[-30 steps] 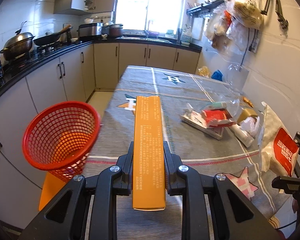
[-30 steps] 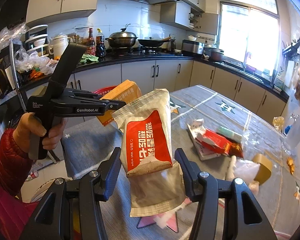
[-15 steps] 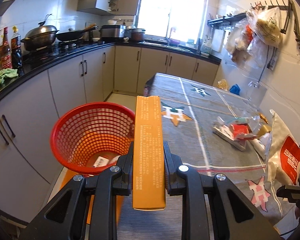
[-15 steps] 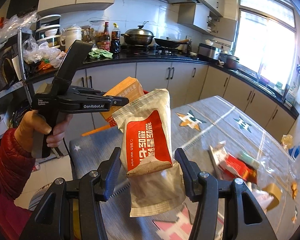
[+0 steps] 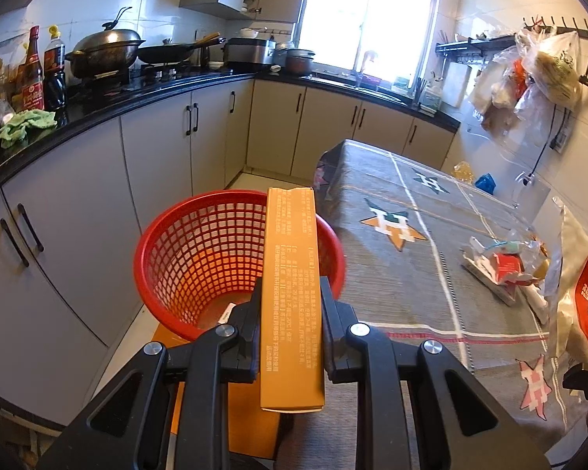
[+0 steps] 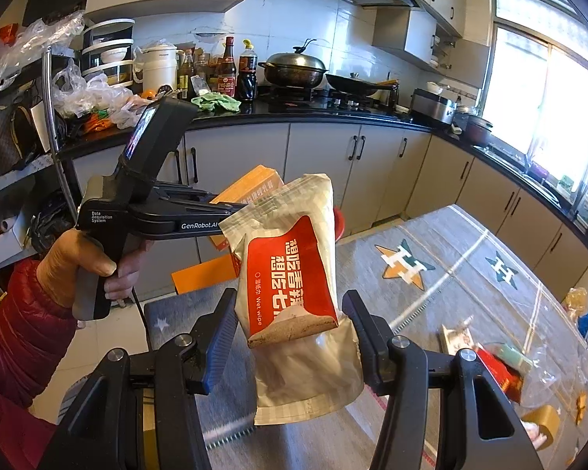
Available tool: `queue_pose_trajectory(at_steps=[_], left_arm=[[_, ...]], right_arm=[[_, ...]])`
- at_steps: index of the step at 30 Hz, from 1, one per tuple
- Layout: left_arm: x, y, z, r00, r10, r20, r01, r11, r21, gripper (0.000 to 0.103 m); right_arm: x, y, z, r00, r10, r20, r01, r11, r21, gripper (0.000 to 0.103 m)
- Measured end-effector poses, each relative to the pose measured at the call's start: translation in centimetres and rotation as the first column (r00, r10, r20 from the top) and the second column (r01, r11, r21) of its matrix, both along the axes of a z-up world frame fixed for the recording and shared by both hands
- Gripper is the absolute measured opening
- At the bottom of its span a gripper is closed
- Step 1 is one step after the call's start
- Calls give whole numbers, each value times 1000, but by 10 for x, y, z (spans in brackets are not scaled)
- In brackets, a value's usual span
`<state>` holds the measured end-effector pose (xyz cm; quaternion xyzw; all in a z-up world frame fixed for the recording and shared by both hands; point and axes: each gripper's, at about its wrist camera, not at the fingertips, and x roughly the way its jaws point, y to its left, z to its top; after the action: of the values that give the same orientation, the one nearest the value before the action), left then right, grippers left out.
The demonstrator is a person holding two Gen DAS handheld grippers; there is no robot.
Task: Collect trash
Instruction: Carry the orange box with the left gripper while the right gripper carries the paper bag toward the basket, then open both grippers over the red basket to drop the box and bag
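Swung leftward off the grey cloth tabletop (image 5: 392, 274): red mesh plastic basket (image 5: 200, 258) now dead ahead. Left claw (image 5: 292, 313) clamped on long orange cardboard box (image 5: 292, 293), far end over basket rim. Right claw (image 6: 290, 337) half-open, gripping crinkly red-and-white wet-wipe packet (image 6: 290, 274), near behind. Drop imminent, probably.

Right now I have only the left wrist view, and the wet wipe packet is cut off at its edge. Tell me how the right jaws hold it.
Observer: The right gripper clamps the wet wipe packet from both sides, with its red label facing the camera.
Operator: Report what carries my left gripper.
Observer: A hand in a red sleeve grips the handle of the left gripper.
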<state>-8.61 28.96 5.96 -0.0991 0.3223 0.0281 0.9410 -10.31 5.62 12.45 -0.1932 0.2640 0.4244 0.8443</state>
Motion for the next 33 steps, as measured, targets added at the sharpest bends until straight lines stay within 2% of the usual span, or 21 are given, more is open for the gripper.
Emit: queue_pose_trajectory(at_steps=[6,11,15,20,33], left_arm=[[9,15,-7,1000,10,-15,-11,1000,-17,22],[20,28,-14,999,18,-36,-20,999,-49,22],[30,35,-20,998,21,-55,-25,998,-62,22],[37,39,-25,997,21,-75,-26,997,-69,22],[62,46,-37,993,49,-106,-56,997,-60,22]], right_arm=[[20,18,-2,999,-3,-41,3,1000,17,59],[59,33,-1,984,-49,-172,64,994,86,59],[94,49,-3,955,-73,-286,115,984,135,60],[123,74,-13,915,-51,-400,129,977,171,61],[177,116,-47,835,-94,-543,221,960,174,62]])
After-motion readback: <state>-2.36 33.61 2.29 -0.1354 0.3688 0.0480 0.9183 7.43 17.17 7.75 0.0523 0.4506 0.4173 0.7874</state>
